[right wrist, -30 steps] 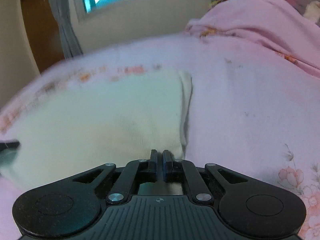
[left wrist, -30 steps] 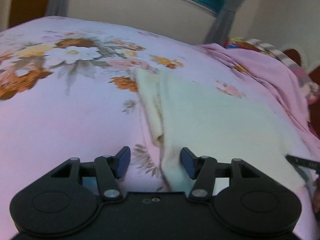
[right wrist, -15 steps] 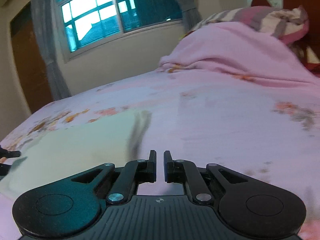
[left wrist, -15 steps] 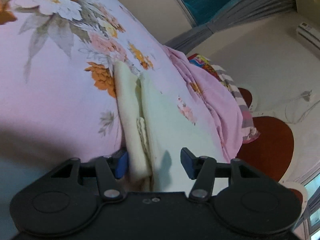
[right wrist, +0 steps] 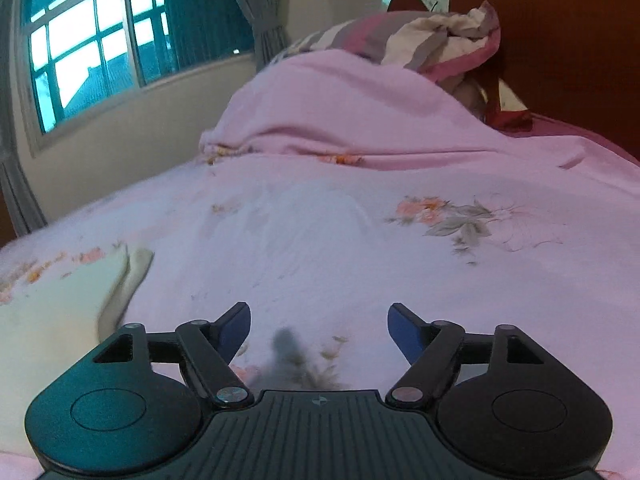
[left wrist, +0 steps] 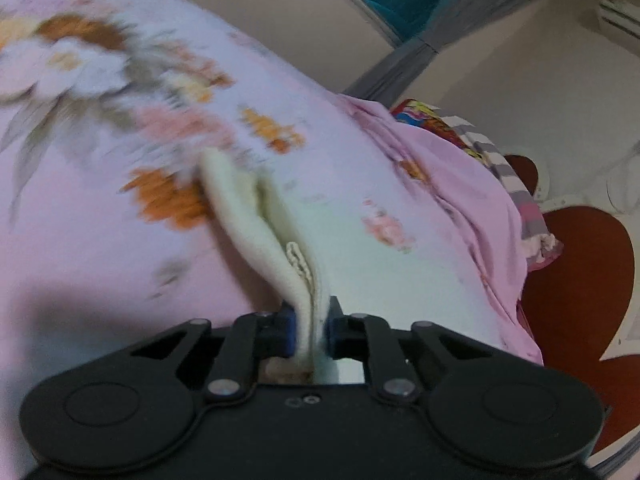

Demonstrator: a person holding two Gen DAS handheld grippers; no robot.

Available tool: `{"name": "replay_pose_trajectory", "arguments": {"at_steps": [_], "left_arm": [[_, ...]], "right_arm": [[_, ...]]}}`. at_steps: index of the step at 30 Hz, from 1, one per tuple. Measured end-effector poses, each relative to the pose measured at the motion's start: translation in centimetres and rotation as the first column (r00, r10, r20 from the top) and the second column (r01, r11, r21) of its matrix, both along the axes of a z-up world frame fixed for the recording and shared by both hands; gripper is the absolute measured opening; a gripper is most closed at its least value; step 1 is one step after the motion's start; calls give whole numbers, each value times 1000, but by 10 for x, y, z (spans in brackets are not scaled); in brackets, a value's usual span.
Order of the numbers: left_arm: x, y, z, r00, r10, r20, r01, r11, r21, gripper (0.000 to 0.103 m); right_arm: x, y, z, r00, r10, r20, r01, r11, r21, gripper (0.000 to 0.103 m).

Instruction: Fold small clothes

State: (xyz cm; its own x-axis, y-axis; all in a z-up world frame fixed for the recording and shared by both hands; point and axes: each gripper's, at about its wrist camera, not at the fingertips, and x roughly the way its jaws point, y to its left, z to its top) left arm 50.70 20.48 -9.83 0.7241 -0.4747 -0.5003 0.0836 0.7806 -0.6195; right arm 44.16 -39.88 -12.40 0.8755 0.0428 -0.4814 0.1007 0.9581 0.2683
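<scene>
Left gripper [left wrist: 311, 330]: jaws have just been closing, now pinched on the near edge of the cream garment [left wrist: 256, 216], several layers between the pads. Right gripper [right wrist: 319, 330]: jaws have just been opening, nothing between them, over bare bedsheet [right wrist: 320, 240]. Garment lies flat on sheet, left of the right gripper. Soft, light, limp; likely to sag, so grip hems and corners.

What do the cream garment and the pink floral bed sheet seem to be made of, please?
The cream garment looks like a soft, matte knit, perhaps cotton: it folds thickly, and a stitched hem shows near the left tool, whose jaws have just closed onto it. The pink floral bed sheet looks like thin, smooth woven fabric with a printed pattern; its fibre cannot be told.
</scene>
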Motion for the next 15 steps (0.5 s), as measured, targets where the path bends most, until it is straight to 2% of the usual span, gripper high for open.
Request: {"name": "replay_pose_trajectory", "arguments": {"at_steps": [4,7,9,13,15], "left_arm": [[20,-62,46,999,-36,-10,37,992,122,12],[36,-135,68,996,-76,-36,82,970,228,12],[47,-192,67,992,-108,-63,122,953,278,12],[64,-291,39,983,-149,-103,176,926,333,13],[68,-327,24,983,-154,-104,182,907,380,25]], "right_arm": [[-16,-23,3,999,-22,42,21,999,26,76],[-27,-43,-4,998,-34,55,28,994,103,76],[-36,-61,-15,997,-61,57,48,977,209,77],[-53,-98,-33,988,-114,105,54,887,458,77],[-57,-109,-40,984,-129,120,47,850,525,77]]}}
